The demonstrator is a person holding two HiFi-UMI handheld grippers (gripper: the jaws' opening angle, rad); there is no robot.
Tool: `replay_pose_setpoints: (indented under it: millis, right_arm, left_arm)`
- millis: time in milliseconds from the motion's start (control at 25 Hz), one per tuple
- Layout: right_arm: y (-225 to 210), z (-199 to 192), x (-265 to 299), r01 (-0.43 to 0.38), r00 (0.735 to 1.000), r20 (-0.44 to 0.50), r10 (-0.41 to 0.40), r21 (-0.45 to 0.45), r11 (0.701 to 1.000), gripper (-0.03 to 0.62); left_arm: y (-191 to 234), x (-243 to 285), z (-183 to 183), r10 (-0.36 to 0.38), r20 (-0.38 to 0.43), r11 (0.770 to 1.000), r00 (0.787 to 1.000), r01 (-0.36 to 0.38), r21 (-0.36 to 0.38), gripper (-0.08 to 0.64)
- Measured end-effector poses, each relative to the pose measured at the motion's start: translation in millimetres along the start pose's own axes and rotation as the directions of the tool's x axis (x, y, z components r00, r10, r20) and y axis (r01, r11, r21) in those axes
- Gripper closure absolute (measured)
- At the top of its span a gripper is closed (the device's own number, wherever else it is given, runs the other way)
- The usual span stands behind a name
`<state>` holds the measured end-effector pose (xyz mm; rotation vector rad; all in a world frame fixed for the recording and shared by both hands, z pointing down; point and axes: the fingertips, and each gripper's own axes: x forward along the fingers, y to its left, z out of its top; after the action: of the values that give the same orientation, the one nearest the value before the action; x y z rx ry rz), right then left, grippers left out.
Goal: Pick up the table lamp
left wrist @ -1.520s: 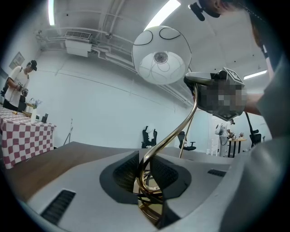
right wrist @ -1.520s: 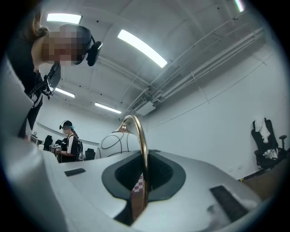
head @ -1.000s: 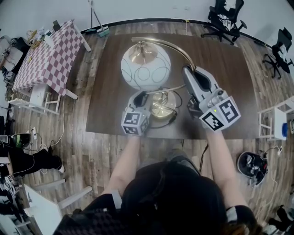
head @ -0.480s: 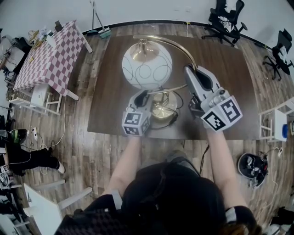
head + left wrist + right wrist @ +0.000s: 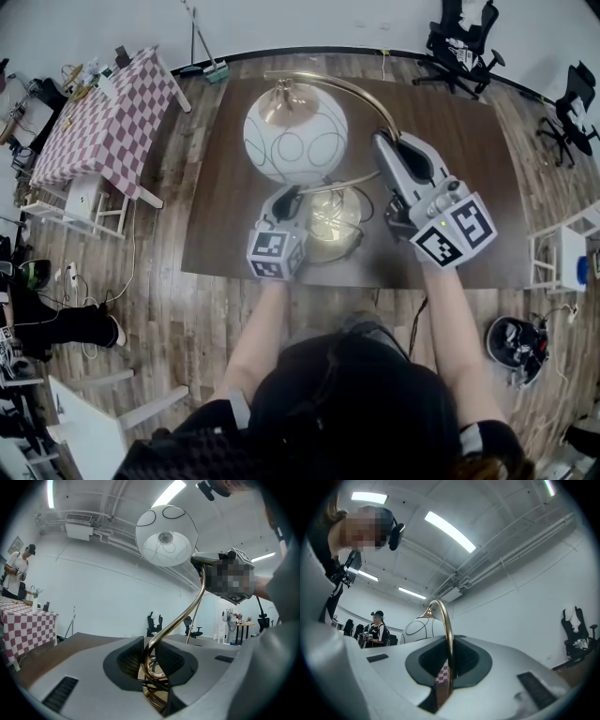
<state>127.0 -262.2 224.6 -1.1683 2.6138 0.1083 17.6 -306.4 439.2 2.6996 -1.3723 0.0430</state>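
The left hand-held gripper [image 5: 292, 197] [image 5: 150, 662] is clenched on the table lamp [image 5: 298, 141]. Its two jaws press from both sides on the low part of the curved brass rod [image 5: 180, 616], just above the round brass base [image 5: 335, 223]. The base is directly in front of this hand-held gripper and a little under its jaws. I cannot tell if the base touches the table [image 5: 469, 141] or is slightly above it.

The right hand-held gripper [image 5: 382, 146] [image 5: 449, 665] is also closed on the lamp. Its jaws stand nearly together and grasp the thin upper arc of the same rod [image 5: 446, 620], which passes upright between them.

Seen from the left hand-held gripper, the rod climbs up and to the right, and the white globe shade [image 5: 166, 536] with thin black circles hangs above it. Seen from the right hand-held gripper, the globe shade [image 5: 422, 627] is beyond the jaws, to the left of the arc. In the head view the shade is between the two hand-held grippers and further from the person.

The dark brown table lies under both hand-held grippers. Well apart, to the left of the left hand-held gripper, there is a checkered table [image 5: 103, 122]. Beyond the right hand-held gripper, black office chairs [image 5: 459, 39] stand by the wall.
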Motion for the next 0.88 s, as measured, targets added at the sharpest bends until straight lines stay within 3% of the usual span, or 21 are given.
replay_pose_setpoints:
  millis: [880]
  right_arm:
    - [45.1,-2.4,9.3,-0.005,1.0,0.004,0.005,-0.006,1.0,0.575]
  left_arm:
    - [16.2,-36.4,-2.5,-0.002,-0.007,1.0,1.0,0.001,-0.01,0.472]
